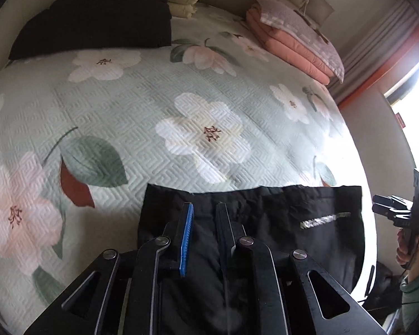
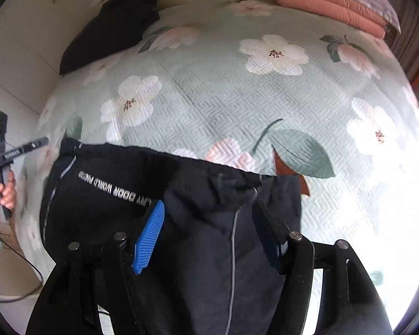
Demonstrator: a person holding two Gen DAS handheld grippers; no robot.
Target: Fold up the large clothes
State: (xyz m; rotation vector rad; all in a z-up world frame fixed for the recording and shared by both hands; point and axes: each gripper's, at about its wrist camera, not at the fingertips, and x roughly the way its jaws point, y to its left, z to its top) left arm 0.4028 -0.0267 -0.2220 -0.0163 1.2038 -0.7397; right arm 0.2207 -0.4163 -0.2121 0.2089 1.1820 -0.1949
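Fingers [image 1: 187,223] of left gripper [image 1: 205,209] parted narrowly over black garment [image 1: 265,223], nothing pinched. Right gripper [image 2: 209,209] spread wide, pads clear of fabric bunched between. Garment lying at lower centre of both frames on floral bedspread [image 1: 153,111]; folded black clothing [image 1: 97,19] at upper left.

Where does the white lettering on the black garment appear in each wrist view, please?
Left wrist view: the white lettering is at lower right, on the black garment, right of the left gripper.
Right wrist view: the lettering is at centre left, upside down, left of the right gripper.
Shared landmark: the folded pink blanket at the far edge of the bed.
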